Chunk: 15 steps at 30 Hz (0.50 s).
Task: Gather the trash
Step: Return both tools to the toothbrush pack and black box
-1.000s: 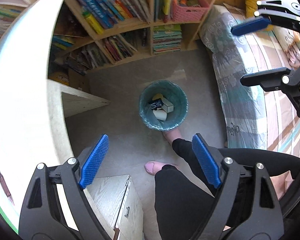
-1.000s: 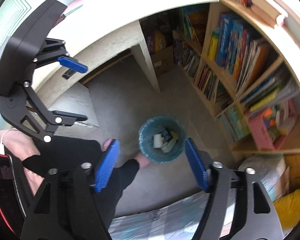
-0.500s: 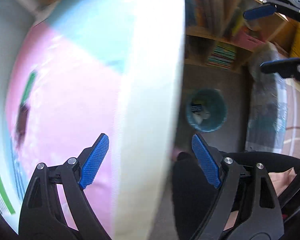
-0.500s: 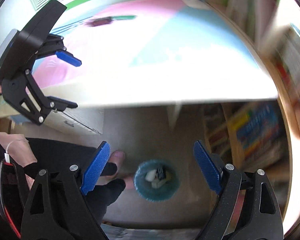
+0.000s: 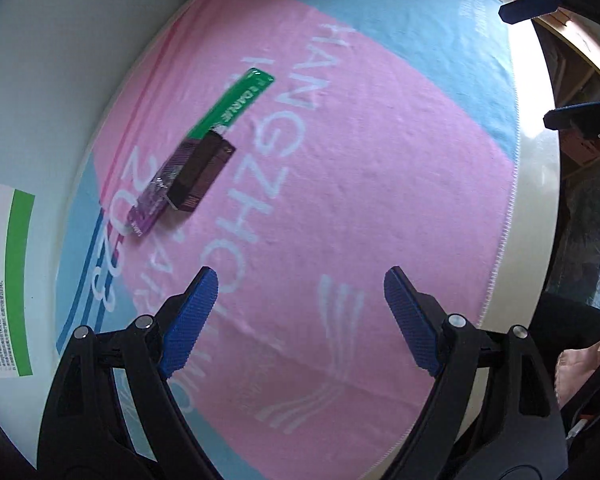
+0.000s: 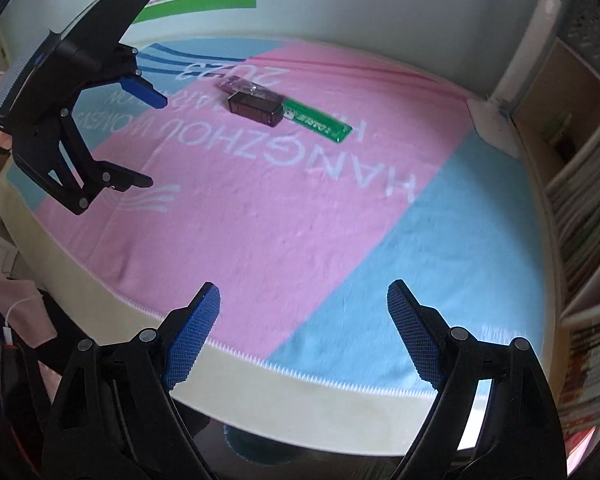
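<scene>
Hovering over the towel-covered table (image 6: 340, 412), both the left tool (image 5: 300, 316) and right tool (image 6: 304, 328) are released and empty; ahead lie a dark box (image 5: 200, 176), purple wrapper (image 5: 152, 204) and green wrapper (image 5: 236, 104)

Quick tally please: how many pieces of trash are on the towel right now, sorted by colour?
Green wrapper: 1
Dark maroon box: 1
Purple wrapper: 1
Total: 3, lying in a row on the pink and blue towel. Both grippers are empty.
</scene>
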Each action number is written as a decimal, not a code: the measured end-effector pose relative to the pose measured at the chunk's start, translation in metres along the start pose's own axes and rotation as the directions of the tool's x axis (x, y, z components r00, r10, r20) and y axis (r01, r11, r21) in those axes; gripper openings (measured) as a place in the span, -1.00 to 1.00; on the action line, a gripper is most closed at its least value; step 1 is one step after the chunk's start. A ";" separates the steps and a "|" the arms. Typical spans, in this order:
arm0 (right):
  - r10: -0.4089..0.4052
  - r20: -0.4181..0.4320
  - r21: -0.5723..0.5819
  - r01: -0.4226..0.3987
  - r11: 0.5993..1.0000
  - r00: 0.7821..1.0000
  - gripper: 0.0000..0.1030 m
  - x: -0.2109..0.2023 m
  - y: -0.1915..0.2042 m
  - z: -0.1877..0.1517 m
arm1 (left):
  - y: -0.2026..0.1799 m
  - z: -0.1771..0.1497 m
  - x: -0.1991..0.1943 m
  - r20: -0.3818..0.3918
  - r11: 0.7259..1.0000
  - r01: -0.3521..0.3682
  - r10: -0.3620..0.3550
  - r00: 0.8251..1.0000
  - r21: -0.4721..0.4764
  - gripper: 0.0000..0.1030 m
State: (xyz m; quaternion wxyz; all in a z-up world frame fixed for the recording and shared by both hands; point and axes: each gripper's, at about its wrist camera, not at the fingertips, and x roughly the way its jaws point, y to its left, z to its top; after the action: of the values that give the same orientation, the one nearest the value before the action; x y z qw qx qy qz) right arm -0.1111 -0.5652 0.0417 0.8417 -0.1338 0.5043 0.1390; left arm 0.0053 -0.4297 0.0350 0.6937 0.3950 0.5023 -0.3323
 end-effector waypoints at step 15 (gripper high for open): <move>0.194 -0.061 -0.263 -0.203 0.943 0.979 0.66 0.113 -0.053 0.142 | 0.089 0.046 0.066 -0.065 0.994 -0.025 0.018 0.998 -0.105 0.61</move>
State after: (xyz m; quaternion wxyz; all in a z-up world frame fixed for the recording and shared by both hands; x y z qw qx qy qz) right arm 0.0746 -0.5513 0.0111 0.7888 -0.1975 0.5061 0.2876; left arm 0.1197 -0.4329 -0.0012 0.7009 0.3736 0.5367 -0.2849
